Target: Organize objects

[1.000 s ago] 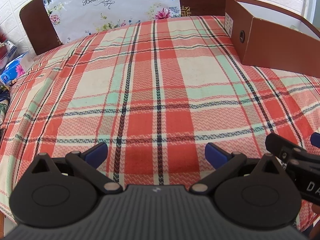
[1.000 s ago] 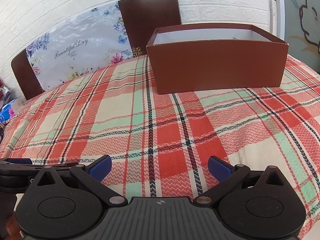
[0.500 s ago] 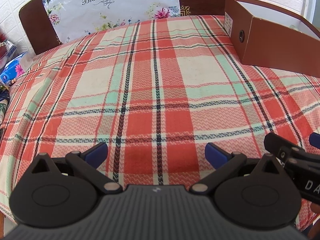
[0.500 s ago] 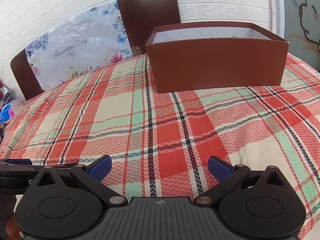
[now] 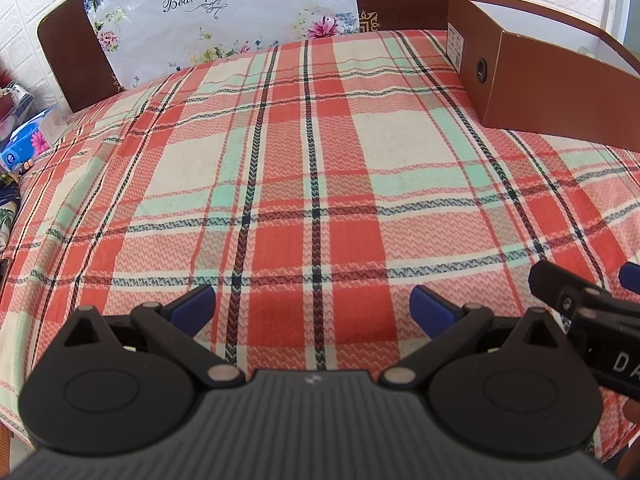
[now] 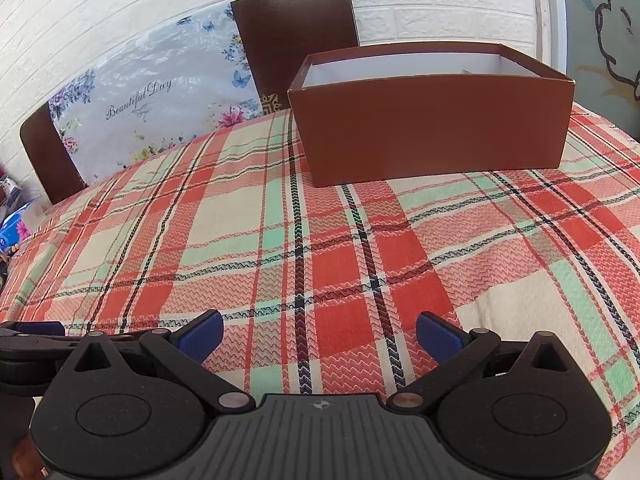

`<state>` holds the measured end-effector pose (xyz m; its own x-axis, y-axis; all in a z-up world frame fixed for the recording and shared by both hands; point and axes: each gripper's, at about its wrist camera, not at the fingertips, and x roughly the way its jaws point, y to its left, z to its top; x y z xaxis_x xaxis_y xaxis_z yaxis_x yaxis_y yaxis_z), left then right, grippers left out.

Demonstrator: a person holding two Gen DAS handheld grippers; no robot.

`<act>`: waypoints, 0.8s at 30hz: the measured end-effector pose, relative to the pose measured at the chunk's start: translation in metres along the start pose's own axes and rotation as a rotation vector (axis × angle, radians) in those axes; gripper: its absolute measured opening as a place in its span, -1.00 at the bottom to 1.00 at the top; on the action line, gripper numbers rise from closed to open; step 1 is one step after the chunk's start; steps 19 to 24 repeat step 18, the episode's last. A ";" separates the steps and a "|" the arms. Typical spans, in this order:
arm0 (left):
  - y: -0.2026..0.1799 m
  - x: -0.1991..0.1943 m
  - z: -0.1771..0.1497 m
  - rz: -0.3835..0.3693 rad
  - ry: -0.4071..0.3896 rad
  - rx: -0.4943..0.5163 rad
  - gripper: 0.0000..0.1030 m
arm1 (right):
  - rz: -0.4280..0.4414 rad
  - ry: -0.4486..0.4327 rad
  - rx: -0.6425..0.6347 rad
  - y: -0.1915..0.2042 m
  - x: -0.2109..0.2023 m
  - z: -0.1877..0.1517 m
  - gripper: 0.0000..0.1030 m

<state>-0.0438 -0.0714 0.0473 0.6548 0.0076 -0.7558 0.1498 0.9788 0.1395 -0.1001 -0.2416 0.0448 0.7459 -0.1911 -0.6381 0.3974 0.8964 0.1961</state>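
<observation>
A brown open box with a white inside stands on the plaid tablecloth at the back right; it also shows in the left wrist view at the far right. Its contents are hidden by the wall. My left gripper is open and empty, low over the near edge of the cloth. My right gripper is open and empty, also near the front edge, facing the box. The right gripper's side shows in the left wrist view, and the left gripper's side in the right wrist view.
Two brown chair backs stand behind the table, with a floral plastic bag reading "Beautiful Day" between them. A blue tissue pack lies off the table's left edge. A white brick wall is behind.
Almost nothing has changed. The right wrist view has shifted very slightly; both grippers stay open in place.
</observation>
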 end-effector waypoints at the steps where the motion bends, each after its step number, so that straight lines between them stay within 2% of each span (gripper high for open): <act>1: 0.001 0.000 0.000 -0.001 0.000 0.001 1.00 | 0.000 0.000 0.000 0.001 0.000 -0.001 0.97; 10: 0.000 0.000 0.000 0.000 -0.001 0.003 1.00 | -0.001 -0.002 0.000 0.001 -0.001 -0.001 0.97; 15: 0.000 -0.003 -0.001 0.014 -0.037 0.026 1.00 | 0.000 -0.004 0.000 0.002 -0.002 -0.001 0.97; 24: 0.003 -0.003 0.000 -0.004 -0.034 0.017 1.00 | 0.003 -0.006 0.008 -0.001 -0.002 0.000 0.97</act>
